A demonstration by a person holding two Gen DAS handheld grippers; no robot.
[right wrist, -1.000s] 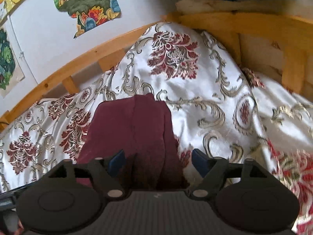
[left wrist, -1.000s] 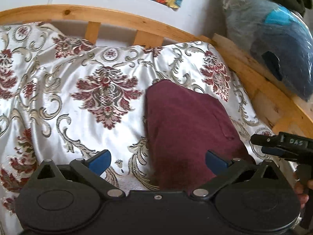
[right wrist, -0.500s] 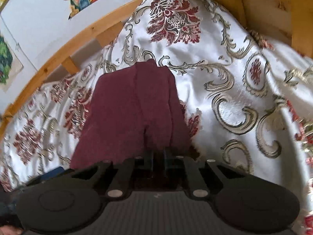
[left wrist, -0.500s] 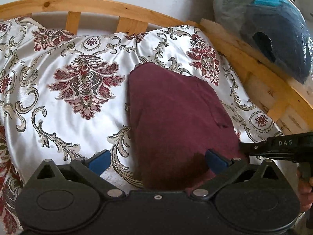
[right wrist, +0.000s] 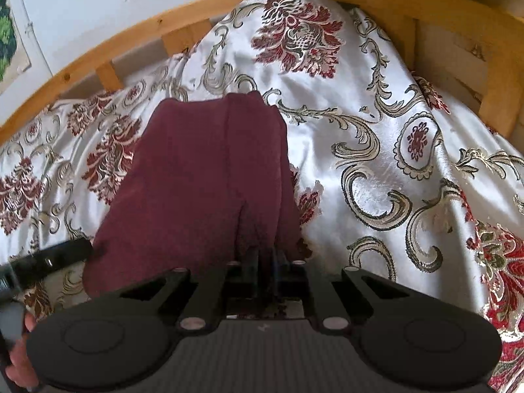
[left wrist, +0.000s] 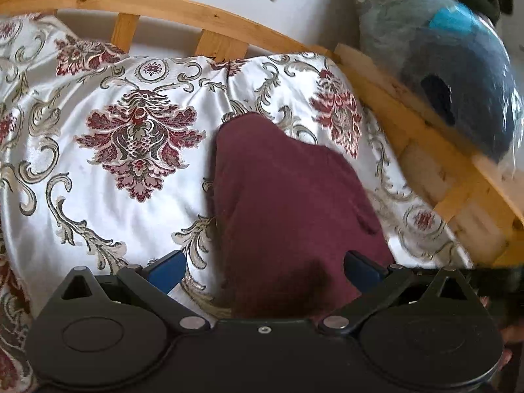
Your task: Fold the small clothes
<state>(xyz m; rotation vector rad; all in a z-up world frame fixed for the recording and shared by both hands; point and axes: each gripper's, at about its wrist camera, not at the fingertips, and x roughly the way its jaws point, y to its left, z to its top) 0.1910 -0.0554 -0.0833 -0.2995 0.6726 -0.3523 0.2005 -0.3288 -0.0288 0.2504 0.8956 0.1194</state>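
A small maroon garment (left wrist: 288, 209) lies folded on a white satin bedspread (left wrist: 98, 196) with red and gold flowers. My left gripper (left wrist: 263, 270) is open, its blue-padded fingers (left wrist: 165, 270) straddling the garment's near edge. In the right wrist view the same garment (right wrist: 203, 170) runs away from me, and my right gripper (right wrist: 265, 258) is shut on its near edge, where the cloth bunches into creases. The left gripper's black body (right wrist: 49, 262) shows at the lower left there.
A wooden bed rail (left wrist: 203, 16) curves along the back and the right side (left wrist: 425, 137). A blue-grey bundle in clear plastic (left wrist: 452, 65) rests on the rail at right. Bare bedspread (right wrist: 393, 163) spreads right of the garment.
My right gripper closed on the garment's near edge from open. My left gripper stayed open while its view drifted over the garment.
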